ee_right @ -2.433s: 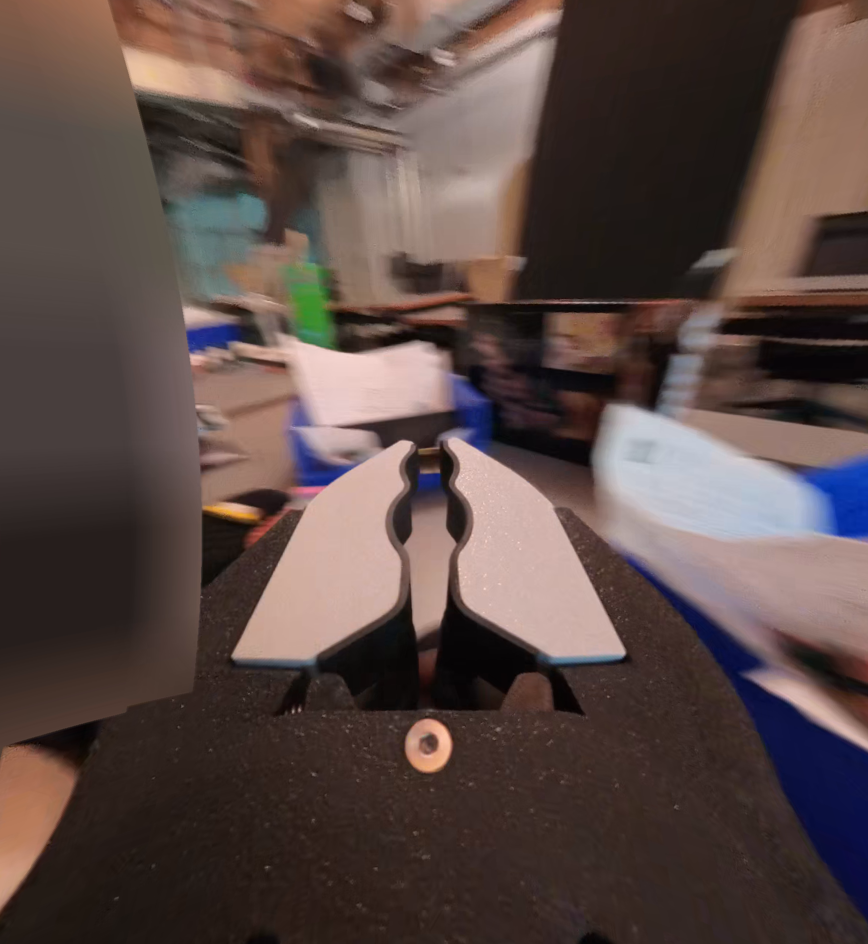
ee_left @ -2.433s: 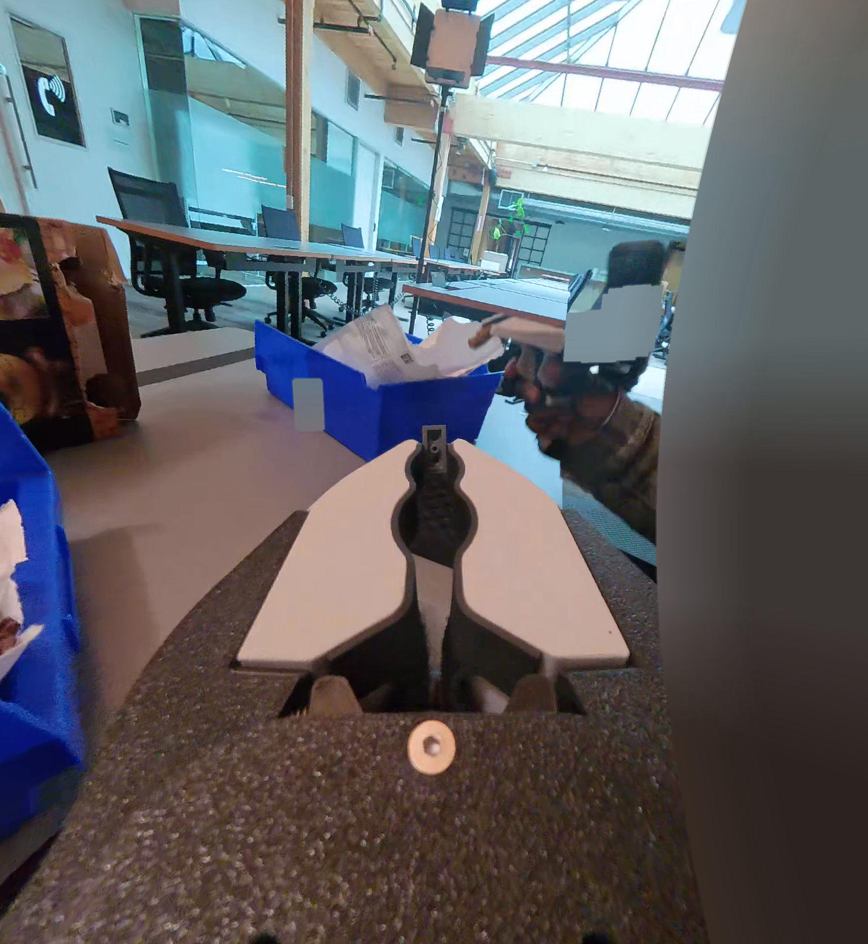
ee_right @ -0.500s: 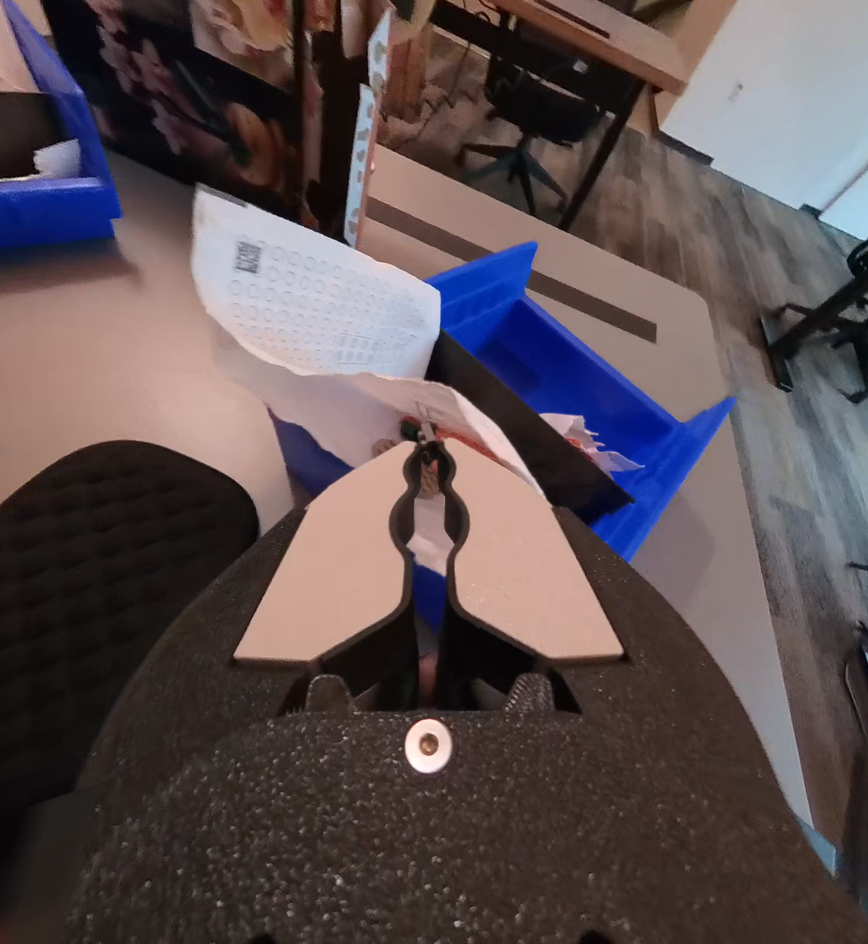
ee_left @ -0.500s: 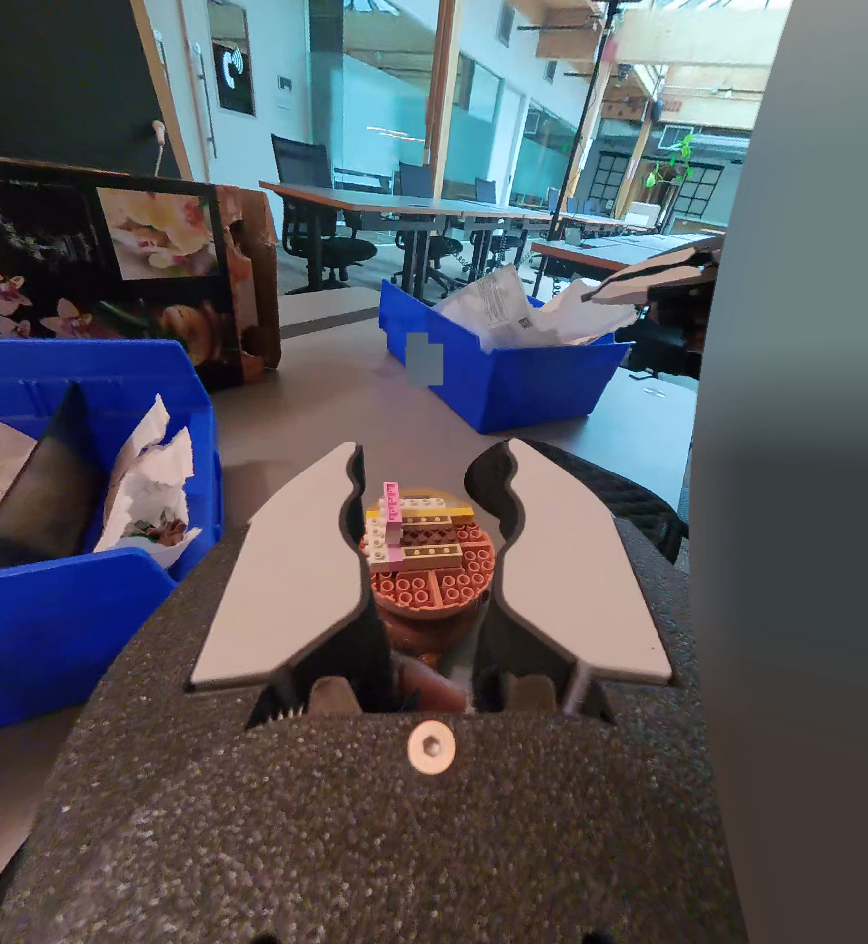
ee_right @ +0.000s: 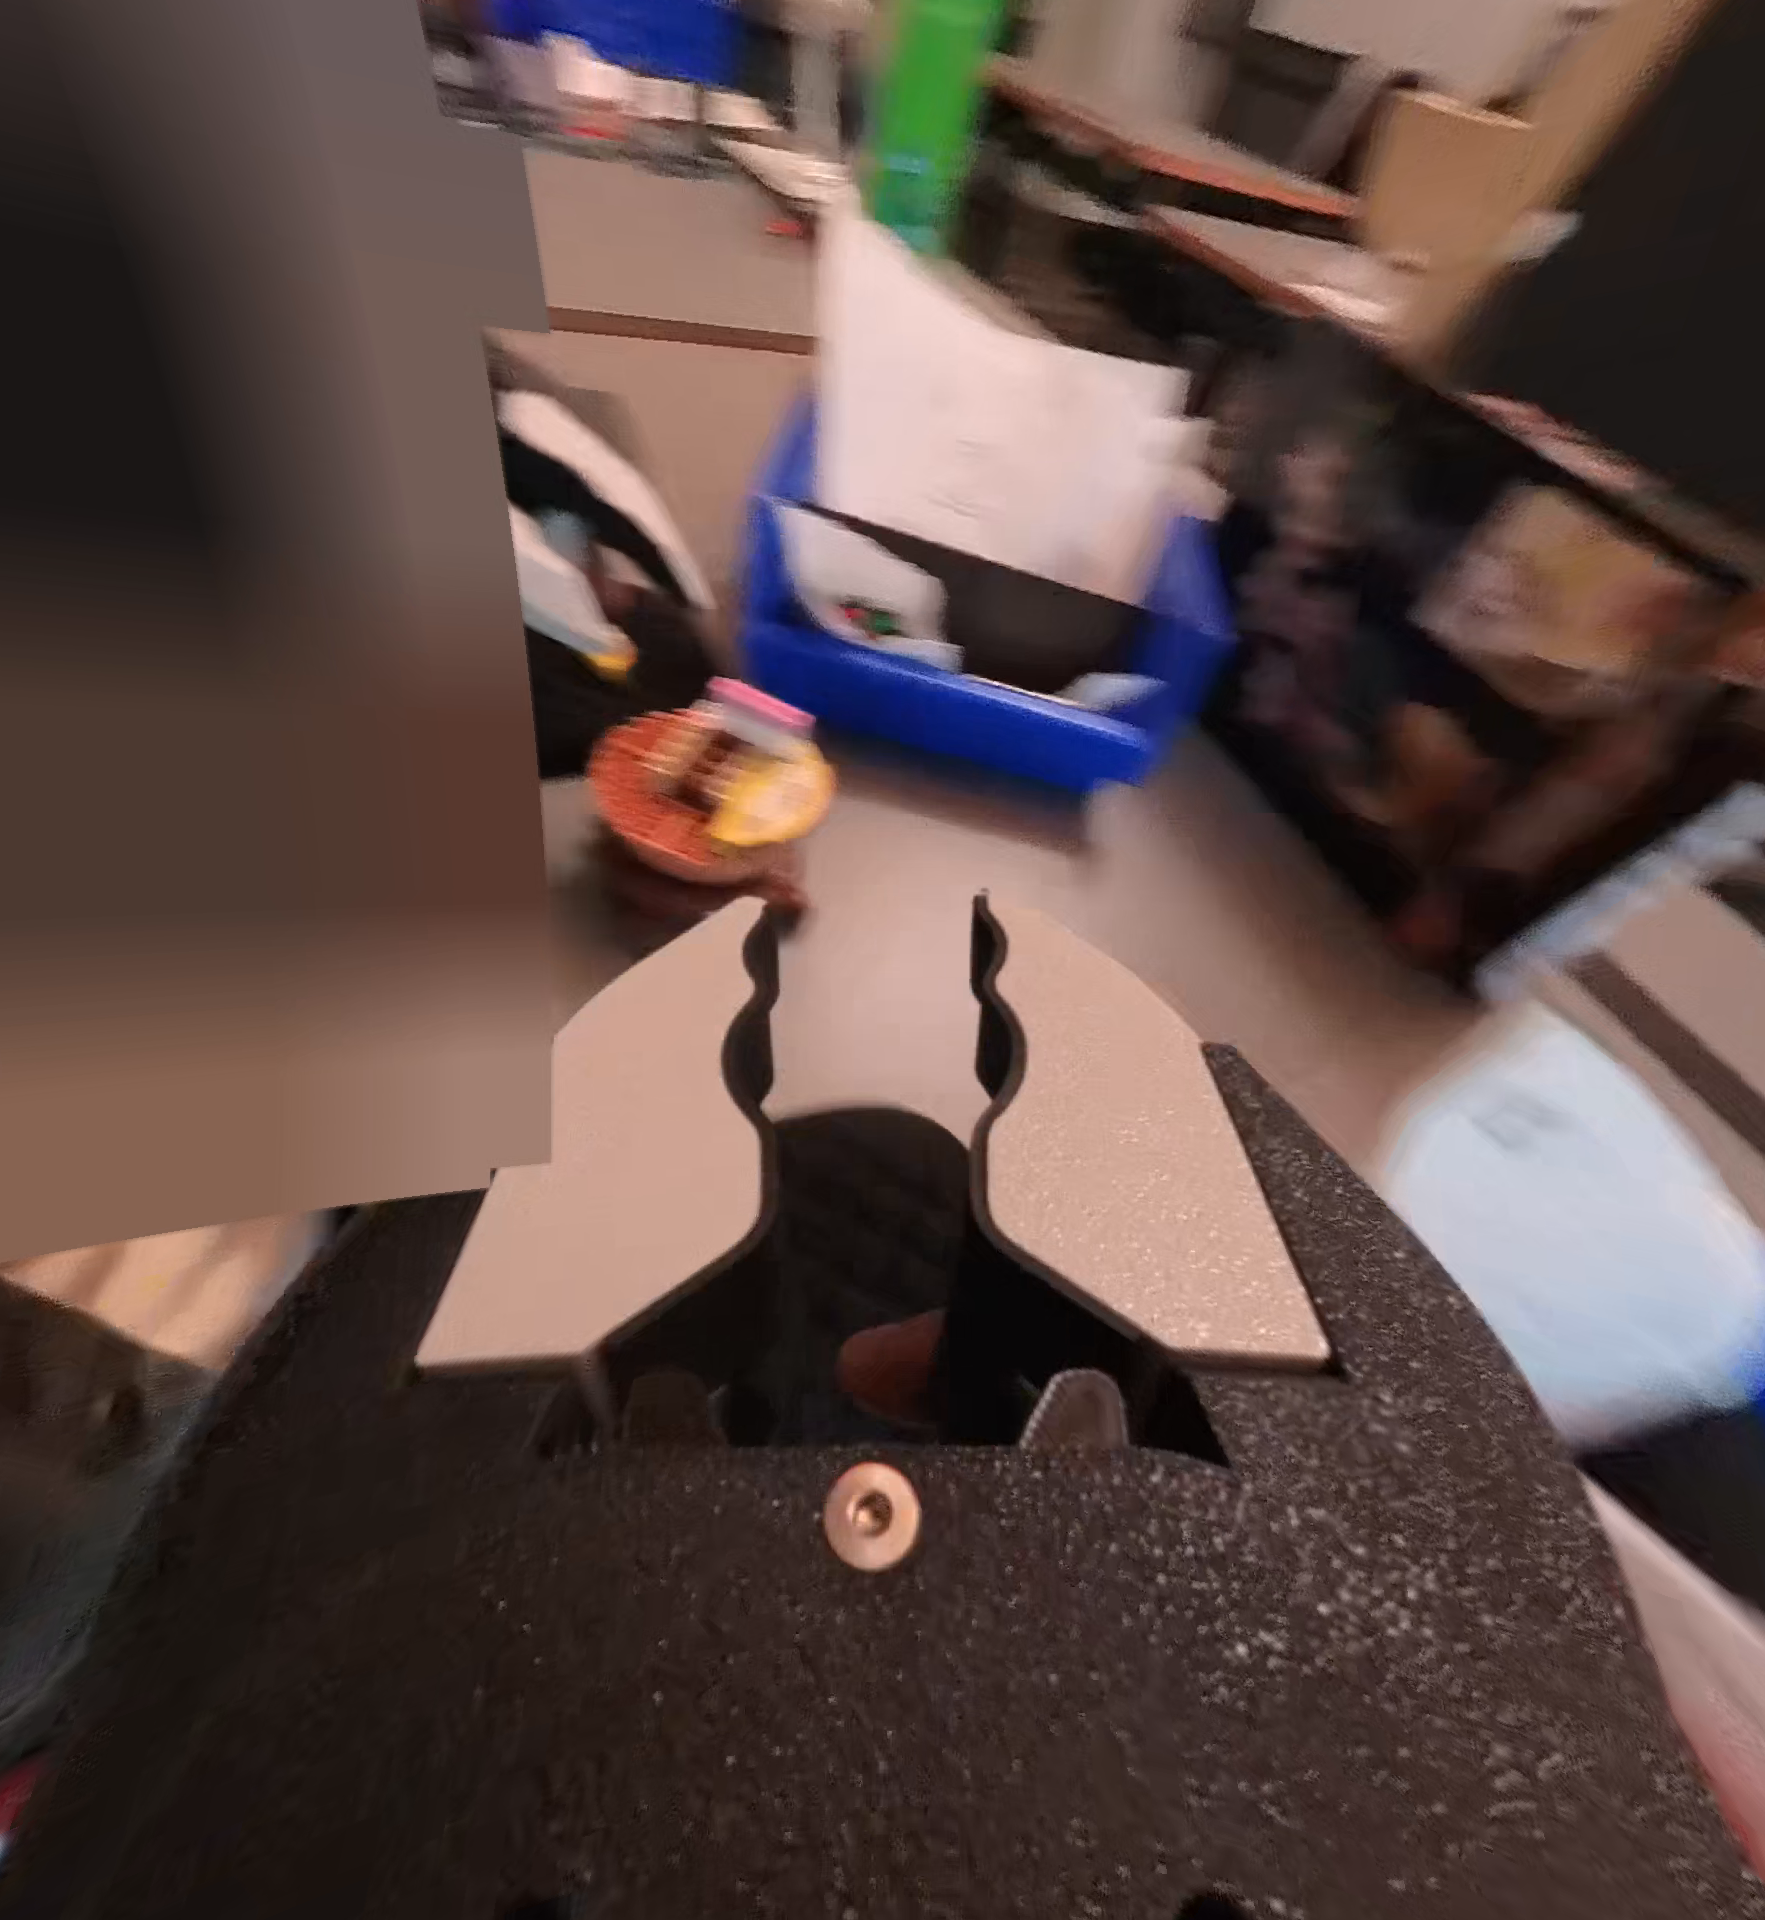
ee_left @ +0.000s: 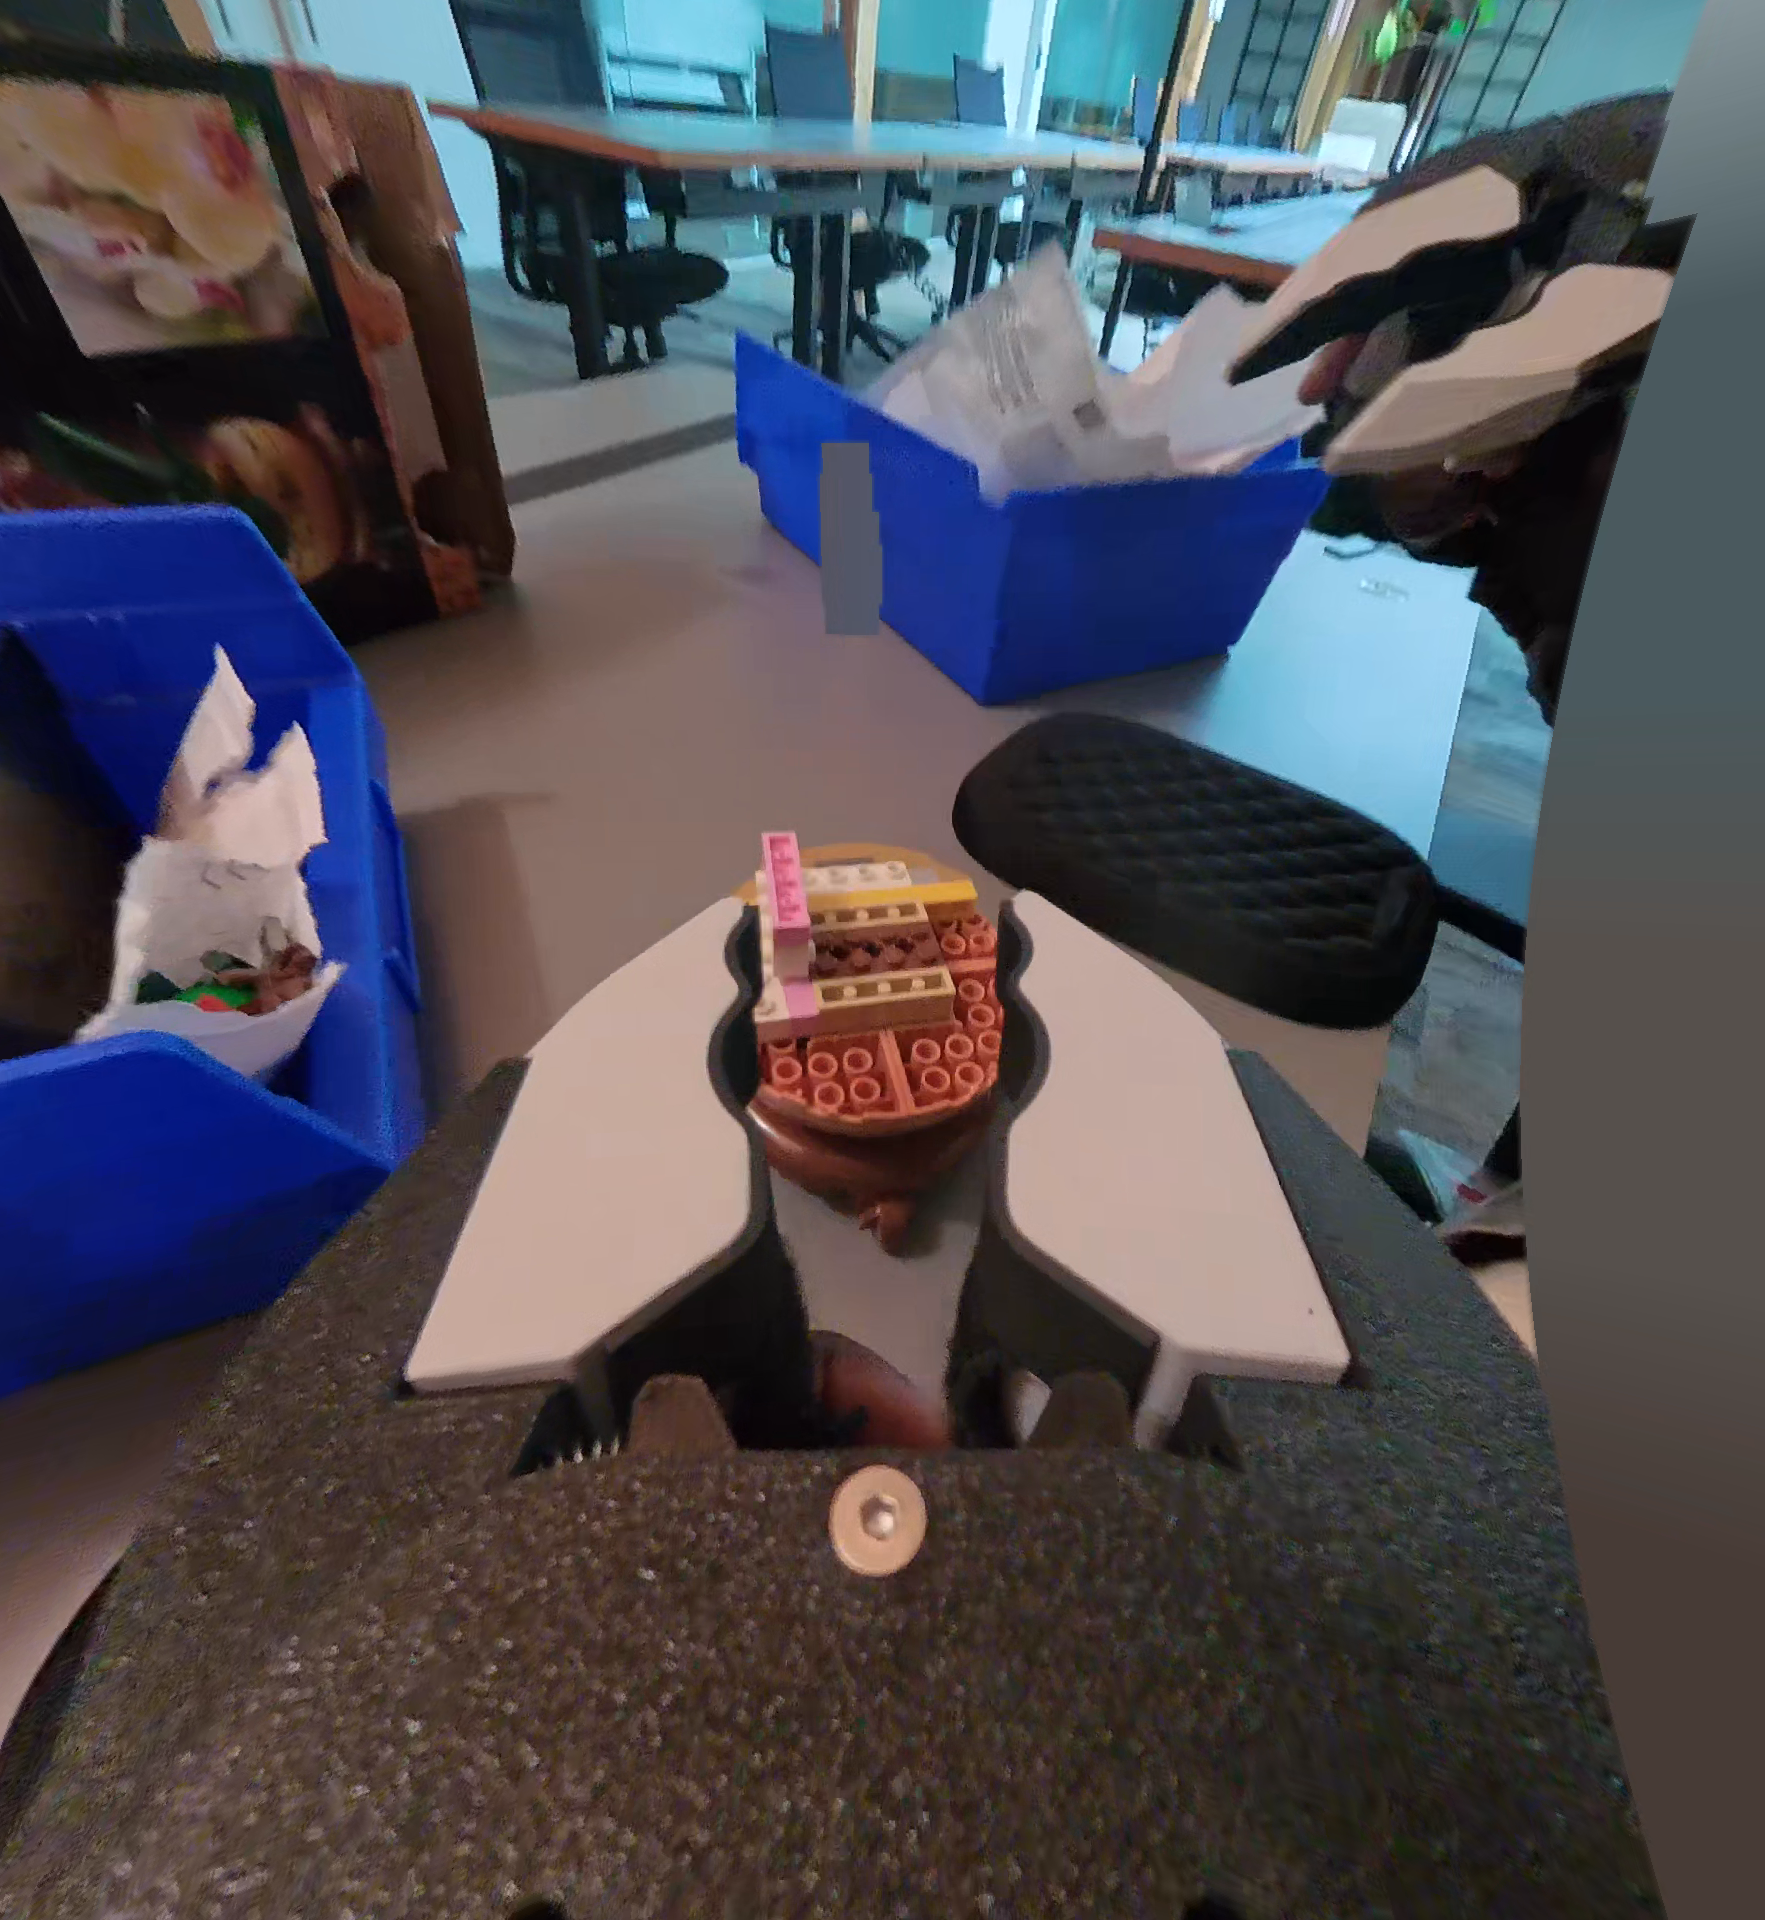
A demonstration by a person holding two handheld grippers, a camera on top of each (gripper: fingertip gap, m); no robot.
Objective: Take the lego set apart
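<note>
Since half a second ago, the left gripper has been narrowing around the lego set, and its fingers are now pressing the round brown build's sides, clenched on it low over the grey table. That gripper is pointing forward and slightly down, between the near blue bin and a black armrest. Meanwhile the right gripper has swung away from the far blue bin and its jaws have parted; it is hanging released and empty, tilted down toward the table, with the set just ahead to its left. Its view is blurring. A printed box is standing behind the bins.
</note>
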